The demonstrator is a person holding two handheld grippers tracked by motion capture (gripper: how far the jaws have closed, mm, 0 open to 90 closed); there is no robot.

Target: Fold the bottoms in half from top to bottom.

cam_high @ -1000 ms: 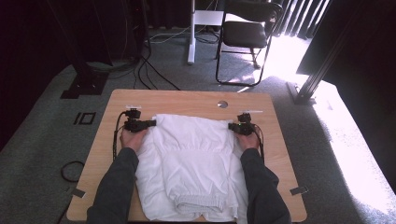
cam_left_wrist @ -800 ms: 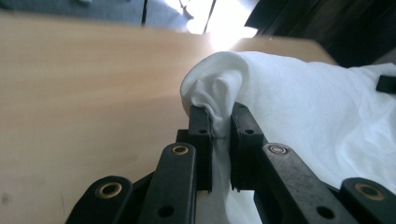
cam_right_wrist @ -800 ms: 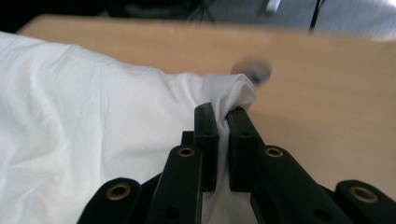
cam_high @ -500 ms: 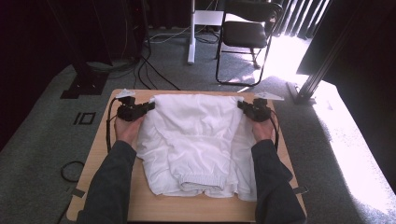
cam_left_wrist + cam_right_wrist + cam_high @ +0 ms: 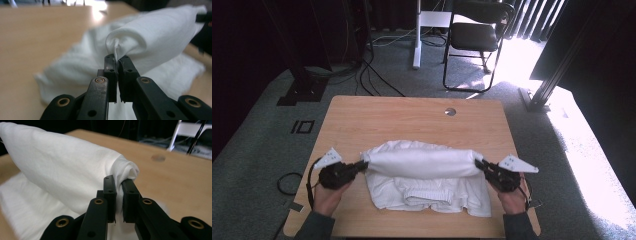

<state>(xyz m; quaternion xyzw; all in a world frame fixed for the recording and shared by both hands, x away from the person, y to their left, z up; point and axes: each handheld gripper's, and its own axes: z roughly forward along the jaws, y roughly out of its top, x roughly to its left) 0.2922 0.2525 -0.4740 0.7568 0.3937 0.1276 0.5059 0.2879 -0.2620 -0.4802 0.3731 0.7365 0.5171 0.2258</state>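
Observation:
A white garment (image 5: 422,162) lies on the wooden table (image 5: 412,115), its far edge lifted into a taut fold stretched between my two grippers. My left gripper (image 5: 360,165) is shut on the fold's left corner. In the left gripper view the cloth (image 5: 155,37) is pinched between the tips of that gripper (image 5: 116,62), whose jaws have just closed tighter on it. My right gripper (image 5: 478,164) is shut on the right corner, and in the right gripper view the bunched fabric (image 5: 75,165) sits between its tips (image 5: 118,186). The rest of the garment lies flat below the fold.
A round cable hole (image 5: 450,111) sits near the table's far edge. A black chair (image 5: 477,35) and a white stand (image 5: 417,30) are on the carpet beyond the table, with cables (image 5: 372,75) at the far left. Bare wood shows on the table's far half.
Both grippers have come from the table's far part back toward the person, carrying the garment's far edge over the rest of it. The cloth now spans a raised fold between them.

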